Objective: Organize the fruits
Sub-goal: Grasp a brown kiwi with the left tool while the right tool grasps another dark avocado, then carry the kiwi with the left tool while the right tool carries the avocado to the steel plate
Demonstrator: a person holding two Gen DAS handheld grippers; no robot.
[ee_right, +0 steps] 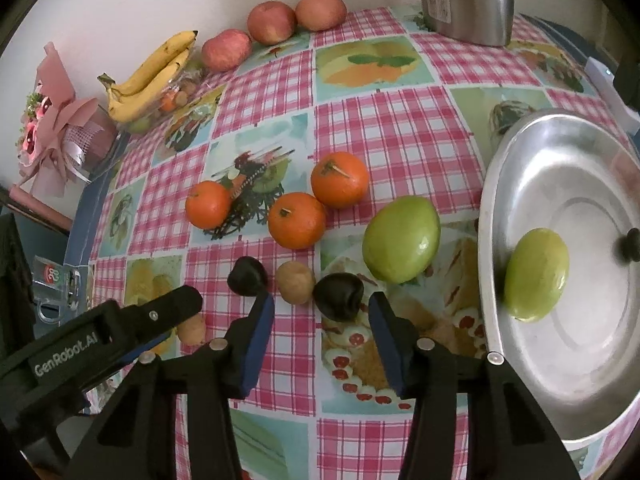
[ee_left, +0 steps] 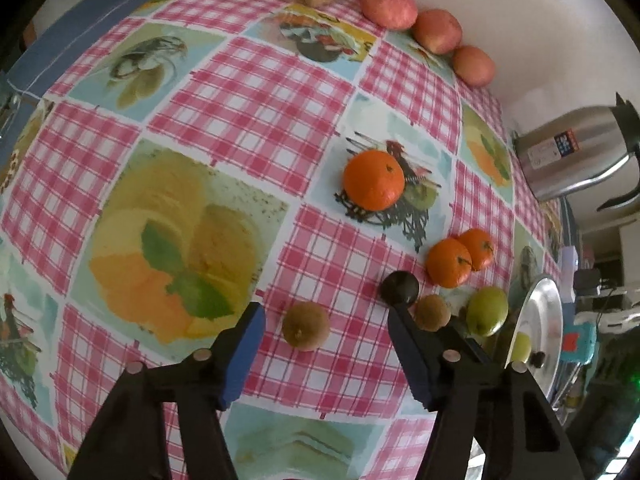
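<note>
My left gripper [ee_left: 324, 316] is open, and a brown kiwi [ee_left: 306, 325] lies on the cloth between its fingers. My right gripper [ee_right: 320, 304] is open just before a dark fruit [ee_right: 338, 297]. Beside that lie a brown kiwi [ee_right: 296, 282] and a second dark fruit [ee_right: 247, 276]. Three oranges [ee_right: 296, 220] and a green mango [ee_right: 401, 239] lie beyond. A metal plate [ee_right: 560, 392] at the right holds another green mango [ee_right: 536, 274]. The left gripper's finger [ee_right: 160, 312] shows in the right wrist view next to a kiwi [ee_right: 192, 329].
Three apples [ee_right: 272, 22] line the wall at the back. Bananas [ee_right: 154, 76] lie on a clear tray with small fruits. A steel kettle [ee_right: 468, 0] stands at the back right. A pink bouquet [ee_right: 60, 120] sits at the left table edge.
</note>
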